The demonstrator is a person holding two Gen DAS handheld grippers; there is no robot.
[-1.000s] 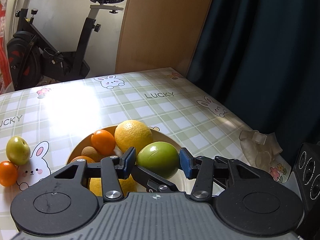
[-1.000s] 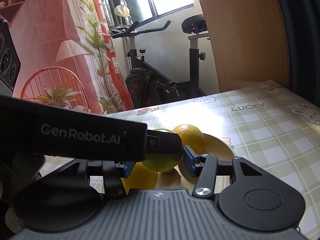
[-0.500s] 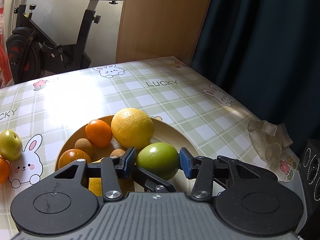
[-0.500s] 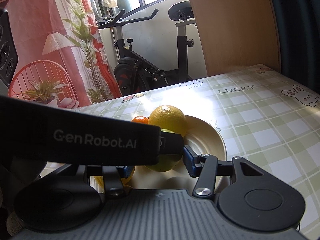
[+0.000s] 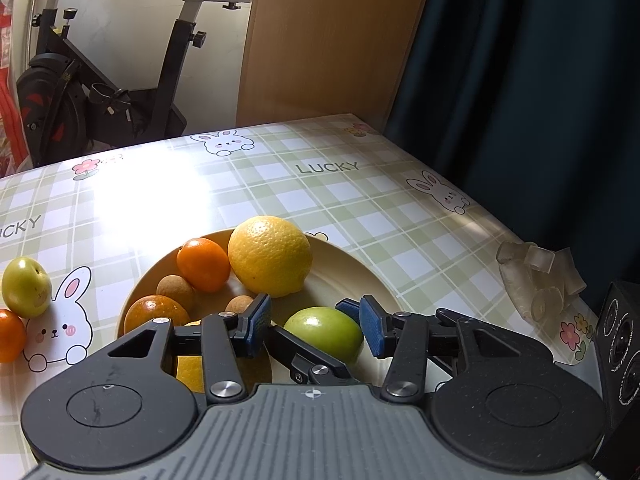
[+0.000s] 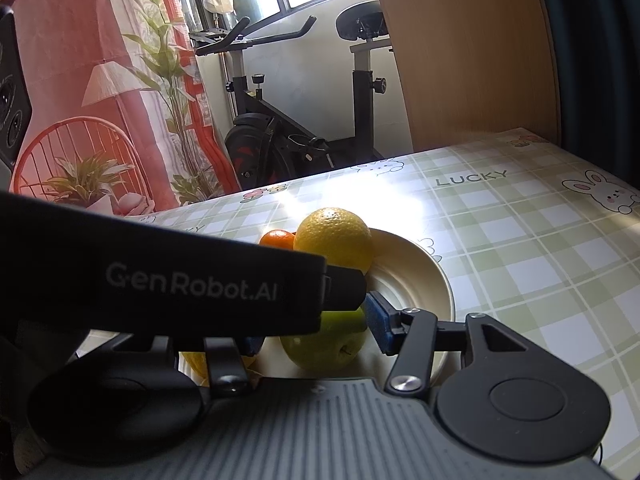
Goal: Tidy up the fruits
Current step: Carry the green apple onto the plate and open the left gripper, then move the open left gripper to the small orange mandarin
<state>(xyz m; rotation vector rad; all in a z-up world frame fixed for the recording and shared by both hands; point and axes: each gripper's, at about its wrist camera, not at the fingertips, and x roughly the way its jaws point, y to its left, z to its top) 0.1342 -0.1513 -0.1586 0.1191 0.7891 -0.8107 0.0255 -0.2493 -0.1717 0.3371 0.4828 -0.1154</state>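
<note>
Green apple (image 5: 324, 332) w/ citrus in beige plate (image 5: 352, 276); 2 fruits (image 5: 26, 293) on tablecloth.

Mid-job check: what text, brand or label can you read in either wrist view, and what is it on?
"LUCKY": green checked bunny tablecloth, far side.
"UCKY": same cloth at the left edge, first letter cut off.
"GenRobot.AI": black body of the left gripper, seen in the right wrist view.
Fruits and cream plate: no labels visible.

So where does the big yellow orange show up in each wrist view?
Left wrist: the big yellow orange sits at the plate's far side, just left of picture centre, beyond the green apple that lies between the left gripper's pads.
Right wrist: the orange is near centre, above the black GenRobot.AI gripper body.
Shared landmark: the LUCKY print on the tablecloth.
</note>
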